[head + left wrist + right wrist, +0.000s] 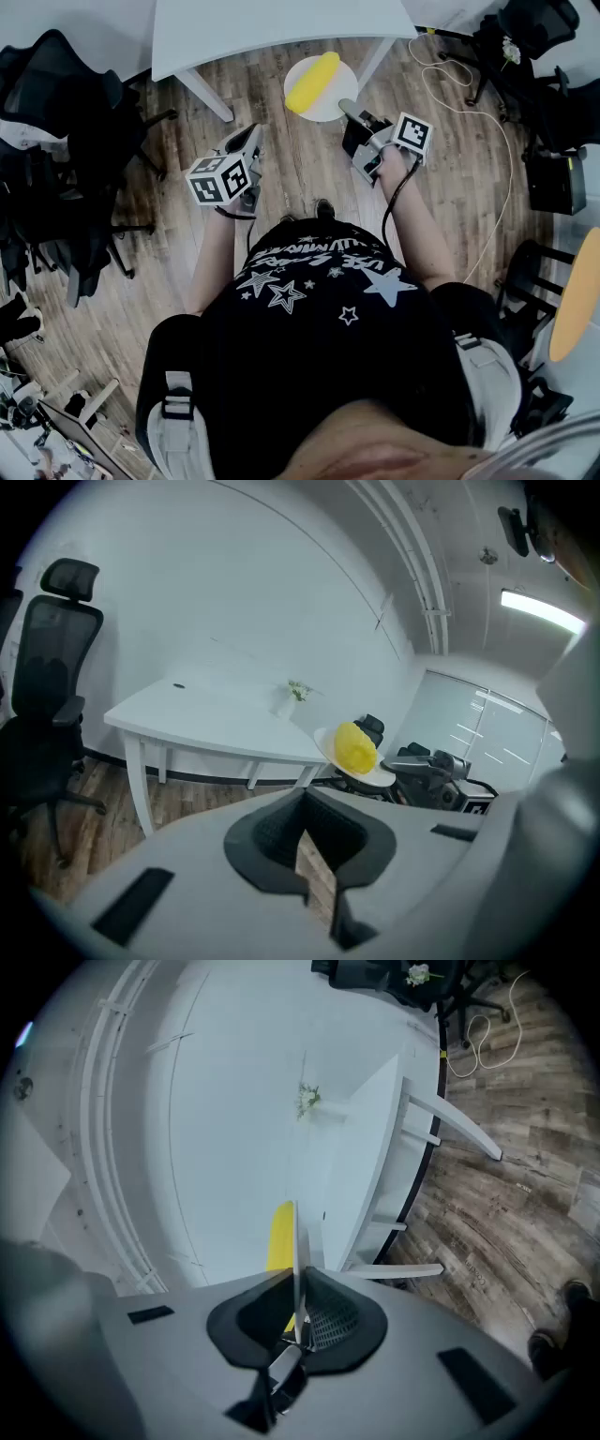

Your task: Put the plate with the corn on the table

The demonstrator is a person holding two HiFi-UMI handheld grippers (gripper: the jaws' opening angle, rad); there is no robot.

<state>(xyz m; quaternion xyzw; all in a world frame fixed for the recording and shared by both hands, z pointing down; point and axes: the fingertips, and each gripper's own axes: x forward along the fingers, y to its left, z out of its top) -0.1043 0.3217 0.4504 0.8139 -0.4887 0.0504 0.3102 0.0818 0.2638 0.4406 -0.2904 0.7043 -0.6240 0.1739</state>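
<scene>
A white plate [334, 104] with a yellow corn cob [312, 82] hangs over the wooden floor, just in front of the white table [281, 28]. My right gripper [352, 111] is shut on the plate's near rim. In the right gripper view the plate [296, 1260] shows edge-on between the jaws, with the corn [279, 1237] on its left face and the table [370, 1147] beyond. My left gripper [249, 139] is lower left of the plate, shut and empty. Its view shows the plate [377, 776], the corn [354, 747] and the table [206, 719] ahead.
Black office chairs [66, 112] crowd the left, more chairs [553, 84] stand at the right. A pale cable [478, 112] loops over the floor on the right. A small vase with flowers [291, 697] stands on the table near the wall.
</scene>
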